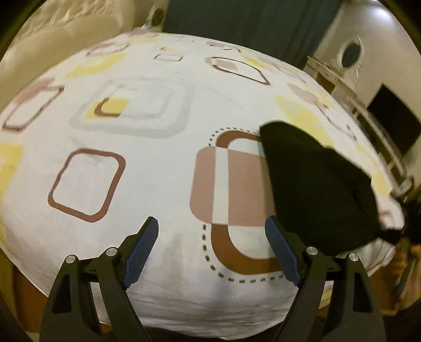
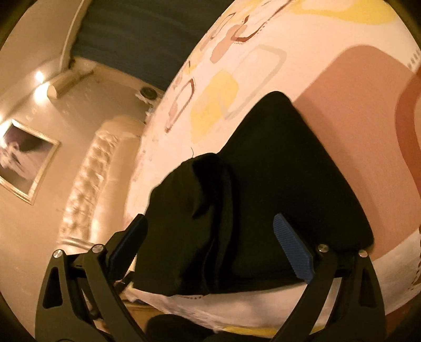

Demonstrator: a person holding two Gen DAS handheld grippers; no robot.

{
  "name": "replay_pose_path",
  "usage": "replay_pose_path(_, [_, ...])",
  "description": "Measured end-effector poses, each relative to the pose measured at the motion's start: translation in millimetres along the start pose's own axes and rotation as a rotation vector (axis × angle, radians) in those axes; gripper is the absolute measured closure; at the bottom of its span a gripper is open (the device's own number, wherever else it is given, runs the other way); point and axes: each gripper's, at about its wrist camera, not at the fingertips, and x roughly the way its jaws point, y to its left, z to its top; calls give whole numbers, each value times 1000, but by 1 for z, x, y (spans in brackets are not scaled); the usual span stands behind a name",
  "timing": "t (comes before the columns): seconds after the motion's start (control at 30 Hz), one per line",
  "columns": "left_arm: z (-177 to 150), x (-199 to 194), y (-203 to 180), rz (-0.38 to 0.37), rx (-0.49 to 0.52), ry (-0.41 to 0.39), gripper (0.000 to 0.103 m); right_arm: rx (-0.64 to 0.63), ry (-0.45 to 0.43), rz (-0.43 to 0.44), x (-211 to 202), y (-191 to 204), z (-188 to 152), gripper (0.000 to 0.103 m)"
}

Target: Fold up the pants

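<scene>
The black pants point(image 1: 310, 184) lie folded into a compact bundle on the patterned bed sheet point(image 1: 147, 157), near the bed's front right edge. My left gripper point(image 1: 211, 231) is open and empty above the sheet, with the pants just right of its right finger. In the right wrist view the pants point(image 2: 263, 194) fill the middle. My right gripper point(image 2: 210, 231) is open, its jaws standing on either side of the near end of the bundle, without pinching it.
The white sheet with brown, pink and yellow squares covers the whole bed. A tufted headboard point(image 2: 86, 184) and a framed picture point(image 2: 23, 160) stand on the wall side. A dark curtain point(image 1: 236, 18) hangs behind the bed, and a white dresser point(image 1: 368, 105) stands at right.
</scene>
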Motion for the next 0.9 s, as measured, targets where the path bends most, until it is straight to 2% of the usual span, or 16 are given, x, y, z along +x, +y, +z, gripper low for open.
replay_pose_path(0.07, [7,-2,9,-22,-61,-9,21,-26,33,-35,12,8,3,11])
replay_pose_path(0.13, [10,-5,13,-29,-78,-19,21,-54,68,-69,22,16,5,25])
replay_pose_path(0.23, [11,-7,16,-8,-68,-37,21,-53,132,-72,39,21,5,25])
replay_pose_path(0.37, [9,-3,21,-16,-82,-17,21,-92,212,-76,60,35,-1,28])
replay_pose_path(0.43, [7,0,22,-19,-89,-3,21,-129,250,-109,68,41,-6,50])
replay_pose_path(0.47, [7,1,23,-20,-89,0,21,-147,259,-129,70,44,-8,56])
replay_pose_path(0.53, [6,2,23,-20,-86,2,21,-185,261,-165,70,49,-10,82])
replay_pose_path(0.57, [6,2,22,-19,-83,4,21,-192,254,-161,66,52,-9,87])
replay_pose_path(0.77, [4,2,19,-25,-65,9,21,-279,131,-112,19,87,5,91])
replay_pose_path(0.9, [3,3,18,-33,-61,13,21,-297,82,-102,-8,92,19,91])
